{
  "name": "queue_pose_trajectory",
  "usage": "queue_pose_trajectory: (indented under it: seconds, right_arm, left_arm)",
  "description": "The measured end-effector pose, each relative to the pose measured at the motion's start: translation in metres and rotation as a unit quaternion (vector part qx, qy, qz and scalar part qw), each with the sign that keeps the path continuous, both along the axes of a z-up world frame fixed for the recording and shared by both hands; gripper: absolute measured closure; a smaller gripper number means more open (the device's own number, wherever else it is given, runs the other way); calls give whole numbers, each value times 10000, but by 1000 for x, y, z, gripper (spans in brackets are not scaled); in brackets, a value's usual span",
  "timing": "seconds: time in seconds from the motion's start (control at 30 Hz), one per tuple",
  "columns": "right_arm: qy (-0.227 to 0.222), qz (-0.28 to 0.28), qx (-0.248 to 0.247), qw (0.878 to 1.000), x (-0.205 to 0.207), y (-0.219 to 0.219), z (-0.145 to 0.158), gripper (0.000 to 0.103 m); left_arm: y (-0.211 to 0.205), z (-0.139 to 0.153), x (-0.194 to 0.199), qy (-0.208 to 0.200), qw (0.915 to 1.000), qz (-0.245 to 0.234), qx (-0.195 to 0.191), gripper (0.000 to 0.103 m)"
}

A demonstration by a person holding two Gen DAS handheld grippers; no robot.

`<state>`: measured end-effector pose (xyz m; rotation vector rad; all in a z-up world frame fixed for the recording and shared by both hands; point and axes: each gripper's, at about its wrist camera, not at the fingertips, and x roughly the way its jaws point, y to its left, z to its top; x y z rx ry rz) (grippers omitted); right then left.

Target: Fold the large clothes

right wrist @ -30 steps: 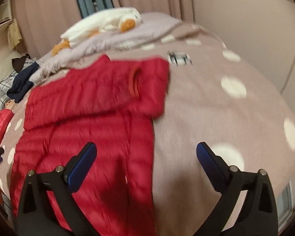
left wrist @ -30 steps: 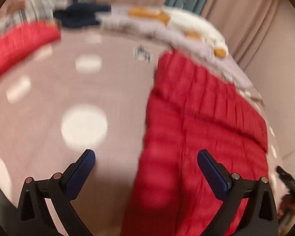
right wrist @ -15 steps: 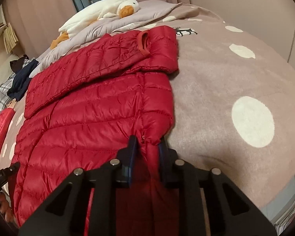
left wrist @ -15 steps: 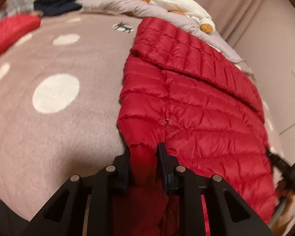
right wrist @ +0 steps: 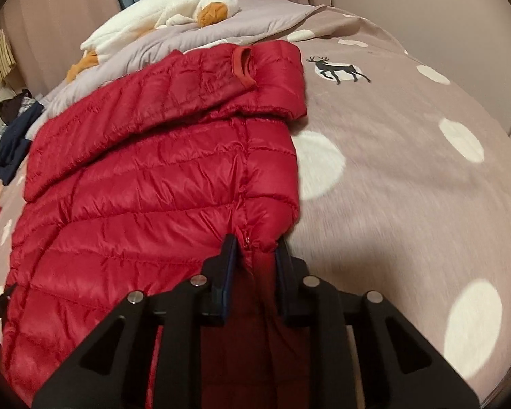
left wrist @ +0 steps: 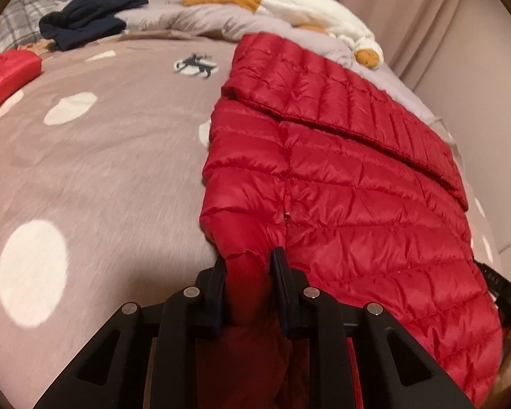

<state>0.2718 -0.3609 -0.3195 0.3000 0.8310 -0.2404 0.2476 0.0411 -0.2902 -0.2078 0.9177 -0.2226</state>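
Note:
A red quilted down jacket lies flat on the bed, one sleeve folded across its far part. My left gripper is shut on the jacket's near left corner. In the right wrist view the same jacket fills the left half, its collar loop at the far end. My right gripper is shut on the jacket's near right corner, beside the zip. Both pinched edges bunch up between the fingers.
The bed has a taupe cover with white dots and a deer print. A white goose plush lies on a grey blanket at the far end. A navy garment and another red item lie at the left. Curtains hang behind.
One second ago both grippers were open above the jacket. Both have since come down and closed on its near edge, and they now hold it with little further movement.

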Motion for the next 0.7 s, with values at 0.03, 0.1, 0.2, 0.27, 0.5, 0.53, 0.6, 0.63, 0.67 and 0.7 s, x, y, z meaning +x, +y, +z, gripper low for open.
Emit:
queue_pose_trajectory:
  seconds: [0.03, 0.1, 0.2, 0.27, 0.5, 0.53, 0.6, 0.63, 0.67, 0.7]
  right_arm:
    - [-18, -13, -48, 10000, 2, 1, -1, 79]
    - [-113, -35, -154, 9998, -2, 4, -2, 78]
    - [-239, -43, -115, 9996, -7, 3, -3, 77]
    - [-242, -48, -68, 9997, -7, 2, -4, 78]
    - [-189, -72, -310, 9993, -4, 8, -4, 78]
    - [-189, -73, -316, 9993, -4, 8, -4, 78]
    - [-194, -75, -305, 9993, -4, 7, -4, 78]
    - [-196, -76, -302, 9993, -4, 7, -4, 78]
    - [-193, -77, -308, 9993, -4, 7, -4, 78]
    - [-181, -80, -327, 9993, -4, 9, -3, 77]
  left_arm:
    - [-2, -1, -4, -144, 9998, -13, 98, 80]
    - [-5, -1, -12, -297, 9993, -11, 239, 80]
    - [-1, -1, -10, -279, 9995, -4, 137, 80]
    - [5, -2, -10, -269, 9996, 5, -39, 80]
    - [12, -3, -9, -252, 9991, 18, -334, 80]
    - [11, -3, -9, -254, 9991, 18, -330, 80]
    - [12, -3, -10, -250, 9991, 20, -350, 80]
    - [12, -4, -10, -247, 9990, 21, -380, 79]
    - [13, -4, -10, -242, 9988, 21, -413, 79]
    - [14, -4, -11, -230, 9987, 23, -465, 79]
